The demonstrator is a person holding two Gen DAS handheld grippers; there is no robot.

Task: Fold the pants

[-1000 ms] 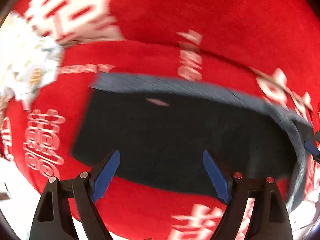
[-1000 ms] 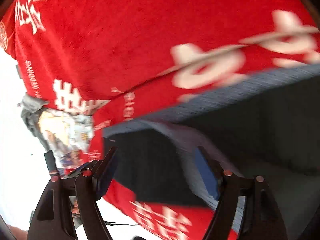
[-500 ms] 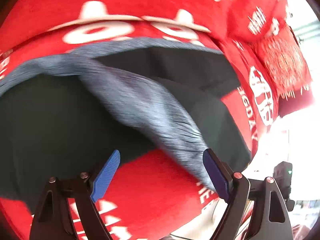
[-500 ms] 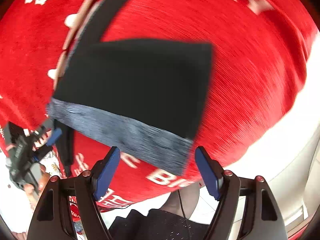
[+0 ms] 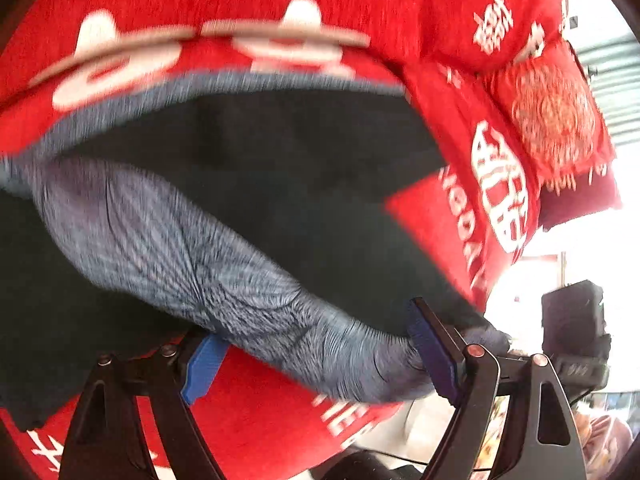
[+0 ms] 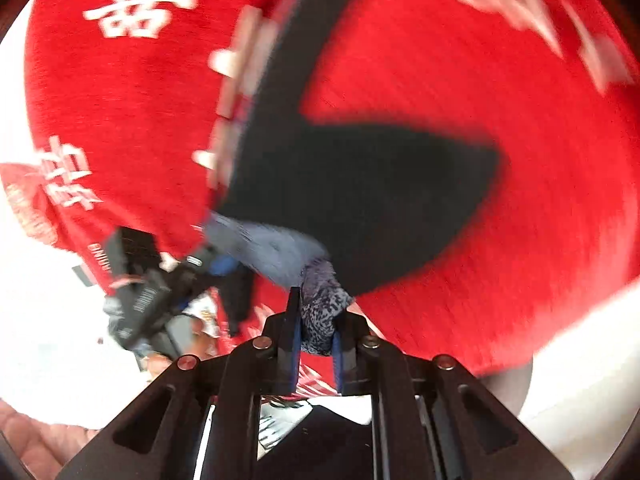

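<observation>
Since a second earlier, both views had swung across the red blanket and the right tool had gone from wide apart to closing, its jaws pinching the grey waistband of the pants. The left tool stood wide open, the grey band lying between its blue pads without being pressed. The dark pants lay spread on the red blanket, blurred in both views.
</observation>
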